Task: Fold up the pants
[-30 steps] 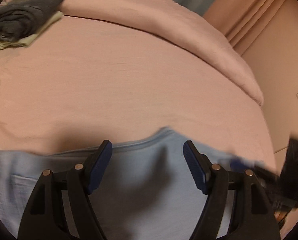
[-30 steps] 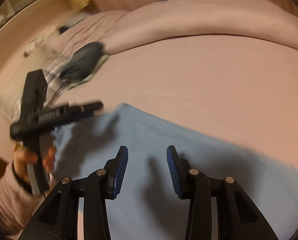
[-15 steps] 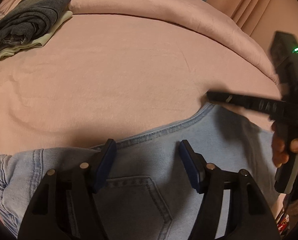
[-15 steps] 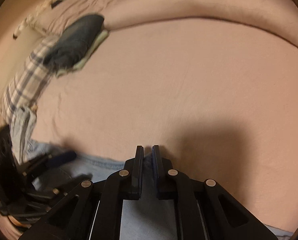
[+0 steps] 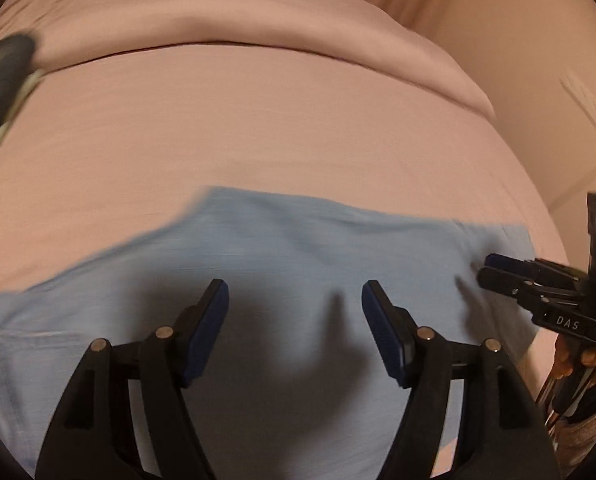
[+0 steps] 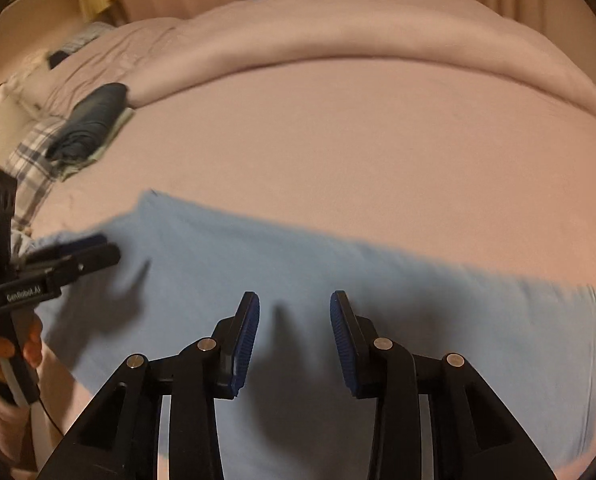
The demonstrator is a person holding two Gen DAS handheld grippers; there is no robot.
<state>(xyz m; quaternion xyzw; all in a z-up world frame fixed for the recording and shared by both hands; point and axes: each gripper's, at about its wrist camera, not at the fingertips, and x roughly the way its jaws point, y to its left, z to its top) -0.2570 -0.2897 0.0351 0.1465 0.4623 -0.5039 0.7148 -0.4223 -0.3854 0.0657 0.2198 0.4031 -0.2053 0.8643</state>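
Pants (image 5: 298, 264) spread flat, lower frame, left gripper (image 5: 295, 300) jaws parted, just opening, empty, right gripper (image 6: 294, 312) jaws parted, just opening, empty.

My pants (image 5: 298, 248) ran off the bottom and left edges of the left wrist view, their near part hidden behind my left gripper (image 5: 295, 304), and motion blur had smeared the denim so I couldn't make out a seam. The dark folded clothes (image 5: 1, 76) at the left edge were cut off and badly blurred. In the right wrist view my left hand (image 6: 1, 344) was half out of frame, and the small things (image 6: 13, 88) by the pillow were too blurred to name.
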